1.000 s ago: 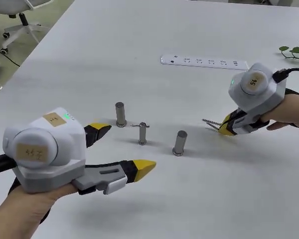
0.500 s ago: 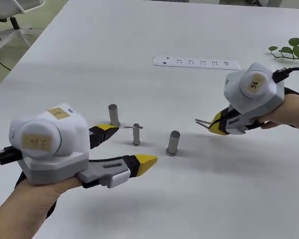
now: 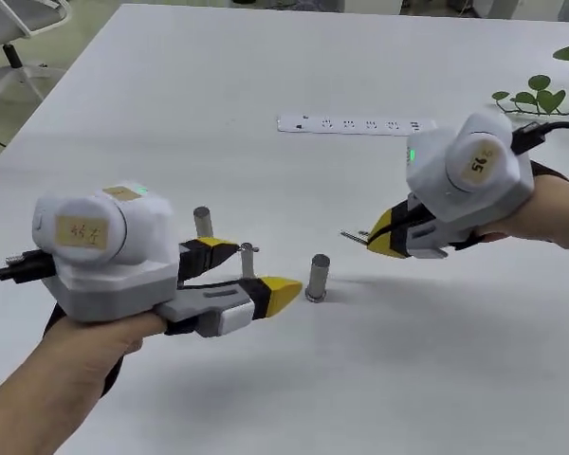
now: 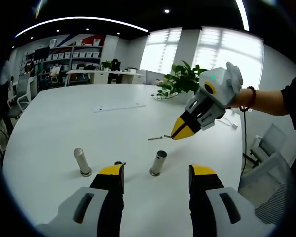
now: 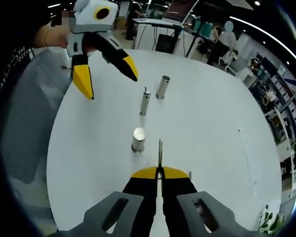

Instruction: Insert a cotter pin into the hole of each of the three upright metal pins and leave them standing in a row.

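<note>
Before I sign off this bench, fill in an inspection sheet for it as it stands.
Surface: white table, nothing spilled.
Job's things: three metal pins upright in a row; far end pin and near end pin bare; middle pin seems to carry a cotter pin already.
Clutter: power strip.
Grippers: left gripper open, near the middle pin; right gripper shut on a loose cotter pin, above the table.
Cables: left cable, right cable.
Surroundings: plant, office chair.
</note>
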The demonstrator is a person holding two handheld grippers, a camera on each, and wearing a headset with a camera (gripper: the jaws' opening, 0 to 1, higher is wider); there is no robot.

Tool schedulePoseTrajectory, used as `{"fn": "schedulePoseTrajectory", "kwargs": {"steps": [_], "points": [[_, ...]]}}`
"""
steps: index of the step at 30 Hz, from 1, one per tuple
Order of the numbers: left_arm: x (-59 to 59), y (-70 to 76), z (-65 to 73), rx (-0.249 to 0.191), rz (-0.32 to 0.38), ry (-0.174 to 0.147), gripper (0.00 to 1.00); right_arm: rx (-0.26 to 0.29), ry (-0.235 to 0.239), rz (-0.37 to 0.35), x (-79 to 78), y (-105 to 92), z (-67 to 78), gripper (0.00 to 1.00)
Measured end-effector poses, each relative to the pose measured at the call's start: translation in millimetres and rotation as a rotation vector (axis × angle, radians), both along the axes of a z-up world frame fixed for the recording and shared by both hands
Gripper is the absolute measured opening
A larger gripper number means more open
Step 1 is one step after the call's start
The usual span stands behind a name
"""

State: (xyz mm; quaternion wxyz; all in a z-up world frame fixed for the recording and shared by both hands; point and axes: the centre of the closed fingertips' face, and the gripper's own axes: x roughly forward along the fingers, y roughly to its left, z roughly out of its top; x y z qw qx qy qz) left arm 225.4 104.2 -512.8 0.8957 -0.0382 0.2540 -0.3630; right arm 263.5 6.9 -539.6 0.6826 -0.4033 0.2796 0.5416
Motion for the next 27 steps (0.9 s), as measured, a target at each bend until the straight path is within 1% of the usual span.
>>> {"fn": "schedulePoseTrajectory", "kwargs": {"steps": [2, 5, 6, 9, 13, 17, 21, 27], "points": [[1.5, -1.5, 0.0, -0.005, 0.0, 0.012, 0.48, 0.003, -0.007, 0.019, -3.4, 4.1, 3.0, 0.0], [3.1, -4.0, -1.2, -0.011, 0.001, 0.046, 0.45, 0.008, -0.016, 0.047, -8.5, 9.9, 7.5, 0.0], [3.2, -4.8, -1.0, -0.015, 0.0, 0.052, 0.44, 0.01, -0.021, 0.057, -10.5, 12.2, 9.4, 0.0], [4.6, -7.5, 1.7, -0.052, 0.008, 0.072, 0.42, 0.014, -0.03, 0.08, -14.5, 17.2, 12.8, 0.0], [5.2, -9.6, 2.6, -0.074, 0.014, 0.091, 0.38, 0.026, -0.051, 0.098, -18.3, 25.1, 17.2, 0.0], [5.1, -11.8, 3.4, -0.091, 0.013, 0.103, 0.35, 0.048, -0.064, 0.113, -22.8, 33.8, 21.7, 0.0], [4.3, -14.5, 5.0, -0.109, 0.008, 0.113, 0.31, 0.072, -0.06, 0.128, -26.0, 40.7, 24.4, 0.0], [3.4, -18.8, 10.2, -0.154, -0.005, 0.126, 0.24, 0.078, -0.063, 0.171, -35.1, 50.8, 27.4, 0.0]]}}
